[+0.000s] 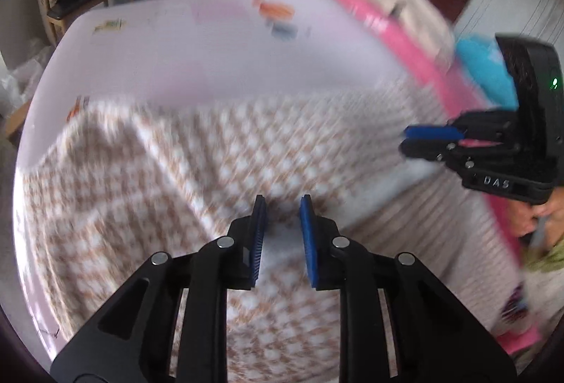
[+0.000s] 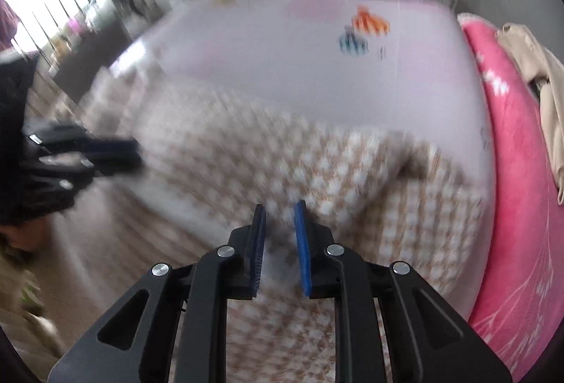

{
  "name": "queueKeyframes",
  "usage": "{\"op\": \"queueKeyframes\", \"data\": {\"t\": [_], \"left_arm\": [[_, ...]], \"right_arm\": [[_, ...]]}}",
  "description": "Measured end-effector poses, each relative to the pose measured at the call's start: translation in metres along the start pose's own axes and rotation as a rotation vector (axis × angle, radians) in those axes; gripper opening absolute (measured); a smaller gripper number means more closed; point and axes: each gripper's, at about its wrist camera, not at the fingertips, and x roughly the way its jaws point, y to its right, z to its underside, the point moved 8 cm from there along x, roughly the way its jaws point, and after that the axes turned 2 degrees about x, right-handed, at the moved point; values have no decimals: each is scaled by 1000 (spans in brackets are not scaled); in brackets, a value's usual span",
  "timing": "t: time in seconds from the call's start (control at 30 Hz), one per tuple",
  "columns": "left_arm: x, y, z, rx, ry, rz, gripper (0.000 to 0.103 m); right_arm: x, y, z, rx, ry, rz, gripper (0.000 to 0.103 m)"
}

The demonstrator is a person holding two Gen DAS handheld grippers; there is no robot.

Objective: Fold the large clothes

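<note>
Where checked cloth [image 1: 197,171] lies, lilac bed sheet [image 1: 218,66] spreads.

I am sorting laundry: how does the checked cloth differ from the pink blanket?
The checked cloth has brown and white squares; the pink blanket is pink with thin white marks. The cloth lies rumpled across the bed; the blanket runs along its edge. Both lie on it.

I read only "DAS" in pale letters on the black body of my right gripper [image 1: 437,140].
</note>
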Motion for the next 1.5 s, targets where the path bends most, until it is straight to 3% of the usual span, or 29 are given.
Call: {"op": "queueKeyframes", "data": {"t": [0.23,0.27,0.33,0.4,0.57,0.7,0.87,1.07,1.23,1.5], "left_arm": [[-31,-13,17,-45,3,-60,22],[-43,-19,21,-65,15,-67,22],[-67,-28,32,-109,51,-63,24],[-99,-42,50,-169,102,-88,30],[-159,-73,103,-322,187,-136,37],[-181,-81,149,-408,206,-136,38],[-167,-76,178,-443,173,-115,38],[-138,-79,172,-400,144,-152,38],[-111,-85,163,-402,91,-88,38],[-94,-96,145,-445,102,52,38]], "right_arm": [[-38,1,18,40,0,131,21],[-47,-4,21,40,18,117,22],[-67,-15,25,46,61,79,43],[-89,-30,34,45,108,41,53],[-114,-80,69,24,139,-102,63],[-103,-116,104,8,80,-160,64],[-73,-133,136,27,-8,-175,64],[-54,-126,146,65,-49,-167,65],[-51,-123,145,73,-63,-171,69],[-45,-124,144,73,-70,-163,71]]}}
